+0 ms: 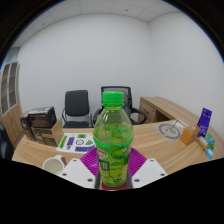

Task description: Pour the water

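Observation:
A green plastic bottle (113,140) with a green cap and a green label stands upright between my fingers, filling the gap between the two purple pads. Both pads (90,160) press against its sides, so my gripper (113,172) is shut on the bottle, which is held above the wooden table (160,150). A white cup (52,165) sits on the table to the left, beside my left finger. The bottle's base is hidden behind the gripper body.
Two black office chairs (76,106) stand behind the table. A dark box (40,122) rests at the far left, papers (76,141) lie behind the bottle, and a blue carton (204,124) and a small round object (171,129) sit to the right.

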Demonstrator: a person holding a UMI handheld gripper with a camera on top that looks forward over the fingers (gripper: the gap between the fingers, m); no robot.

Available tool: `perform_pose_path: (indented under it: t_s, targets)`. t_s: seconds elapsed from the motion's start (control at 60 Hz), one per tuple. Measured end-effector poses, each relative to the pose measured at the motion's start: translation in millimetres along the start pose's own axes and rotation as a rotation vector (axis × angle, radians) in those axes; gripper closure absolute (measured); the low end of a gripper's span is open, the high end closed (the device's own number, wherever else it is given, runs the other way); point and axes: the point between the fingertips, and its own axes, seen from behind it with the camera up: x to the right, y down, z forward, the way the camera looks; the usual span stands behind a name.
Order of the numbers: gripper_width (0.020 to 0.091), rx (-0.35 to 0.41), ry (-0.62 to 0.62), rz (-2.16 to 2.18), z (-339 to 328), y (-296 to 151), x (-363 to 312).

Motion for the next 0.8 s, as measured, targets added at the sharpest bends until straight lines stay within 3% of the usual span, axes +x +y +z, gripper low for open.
perform_pose_path:
  t_s: [0.1,0.183,0.217,0.35,0.533,0.583,0.65,0.8]
  targets:
    - [0.0746,-0.014,-0.008,-0.021,12.5,23.1,3.7]
    - [0.0697,-0.042,-0.016,-0.041,17.1,47.4,5.7]
    - [0.0690,0.007,-0.015,-0.033,17.1,42.6,6.4]
    - [0.0616,0.033,-0.026,0.021,9.9,46.7,9.9]
    - [0.0546,-0.009,-0.041,0.019,8.3,49.0,8.6]
    - [0.0474,-0.033,-0.058,0.022,4.9,52.9,5.6]
    - [0.0237,-0.058,-0.089,0.034,-4.5,59.2,1.0]
    - [0.0251,-0.146,-0.076,-0.008,-48.8,85.8,7.2]
